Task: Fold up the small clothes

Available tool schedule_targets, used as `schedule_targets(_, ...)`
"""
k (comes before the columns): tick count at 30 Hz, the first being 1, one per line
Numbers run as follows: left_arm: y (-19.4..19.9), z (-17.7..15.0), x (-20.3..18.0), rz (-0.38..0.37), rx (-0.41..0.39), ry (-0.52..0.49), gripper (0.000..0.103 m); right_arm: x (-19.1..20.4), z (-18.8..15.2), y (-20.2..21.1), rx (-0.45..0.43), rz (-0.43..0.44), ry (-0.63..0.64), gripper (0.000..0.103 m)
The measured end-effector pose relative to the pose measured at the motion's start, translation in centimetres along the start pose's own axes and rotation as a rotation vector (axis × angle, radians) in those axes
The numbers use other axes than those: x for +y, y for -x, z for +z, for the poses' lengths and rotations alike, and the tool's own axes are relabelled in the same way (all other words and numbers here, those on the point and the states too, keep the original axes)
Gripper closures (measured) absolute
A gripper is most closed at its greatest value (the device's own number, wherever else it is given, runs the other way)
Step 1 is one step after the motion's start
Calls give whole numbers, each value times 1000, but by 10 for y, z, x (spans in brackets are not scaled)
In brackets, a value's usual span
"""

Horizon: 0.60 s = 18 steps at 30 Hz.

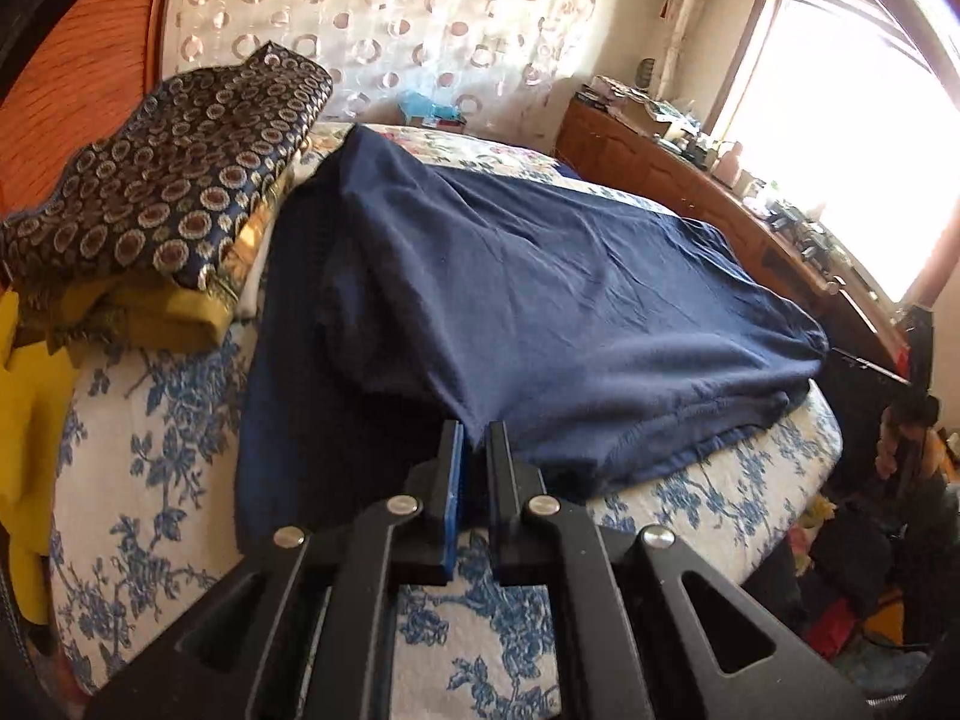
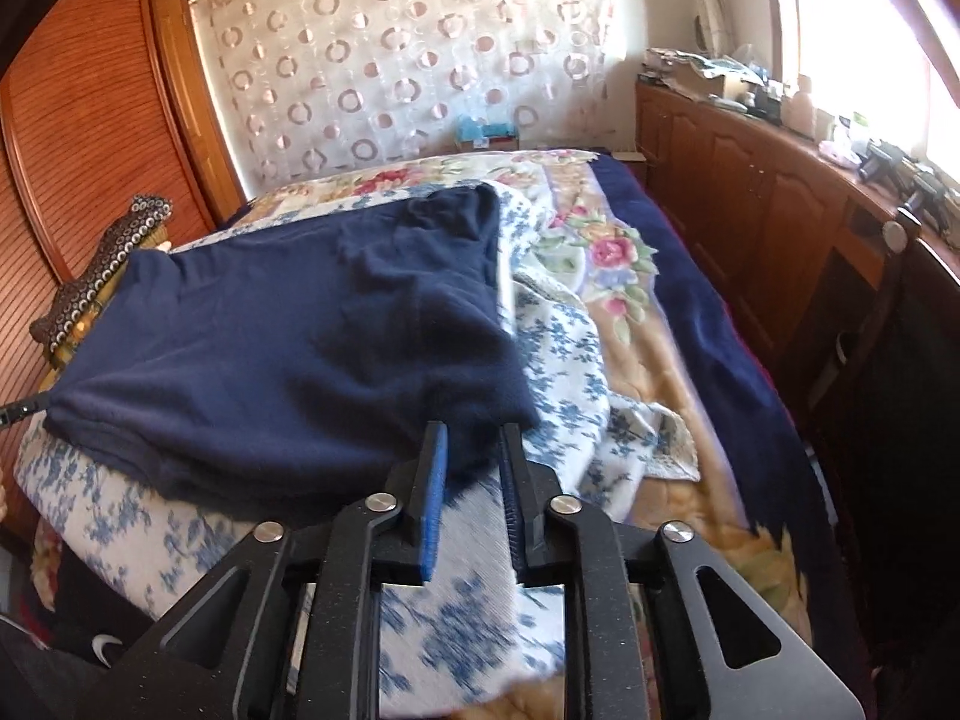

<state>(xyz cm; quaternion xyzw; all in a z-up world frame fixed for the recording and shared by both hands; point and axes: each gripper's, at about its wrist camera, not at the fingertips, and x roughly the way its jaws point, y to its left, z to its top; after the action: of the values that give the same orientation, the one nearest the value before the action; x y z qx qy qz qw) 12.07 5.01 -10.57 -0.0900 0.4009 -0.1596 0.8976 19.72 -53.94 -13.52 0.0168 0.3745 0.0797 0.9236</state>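
Navy blue knit cloth, a small garment point(image 1: 540, 300), lies spread over the blue-and-white flowered bedspread point(image 1: 150, 450), folded over itself so that two layers show along its near edge. Its surface is soft and faintly creased, with a rounded fold on the side towards the window point(image 1: 840, 138). Left of the garment sits a stack of folded cloths point(image 1: 168, 180), dark with ringed dots on top and mustard yellow beneath.

At the garment's near edge, the left gripper point(image 1: 477, 438) has its jaws nearly together, pinching a bit of the navy hem between them. The right gripper point(image 2: 474, 438) meets the garment's near corner on the side away from the stack; its jaws stand a little apart, with navy cloth lying between them, and no firm grip shows.

How the garment is shaped underneath, sleeves or legs, cannot be made out, since the fold covers it. The right wrist view is blurred near the bedspread, and the garment's far end shows only partly there. Strong window glare washes out the cluttered wooden counter point(image 1: 720, 180) beyond the garment.
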Motion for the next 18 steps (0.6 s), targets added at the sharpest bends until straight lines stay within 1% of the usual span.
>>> schedule_targets(2, 5, -5, 5, 24, -7, 4, 99, -7, -7, -2, 22, -8, -1, 82)
schedule_targets(5, 12, -6, 10, 57, -15, 3, 95, -13, -17, -12, 63, -21, -4, 81)
schedule_targets(8, 16, -4, 14, 72, -18, -6, 93, -16, -18, -17, 53, 28, -46, 81)
schedule_targets(11, 19, -3, 15, 98, -24, -17, 92, -11, -15, -19, 23, 37, -49, 76)
schedule_targets(13, 19, -1, 20, 93, -23, -7, 92, -8, -11, -25, 28, 38, -42, 75)
schedule_targets(15, 17, 2, 20, 96, -21, -7, 91, -5, -8, -34, 40, 10, -27, 75)
schedule_targets(18, 14, 2, 20, 97, -17, -1, 90, -5, -7, -44, 63, -2, -23, 75)
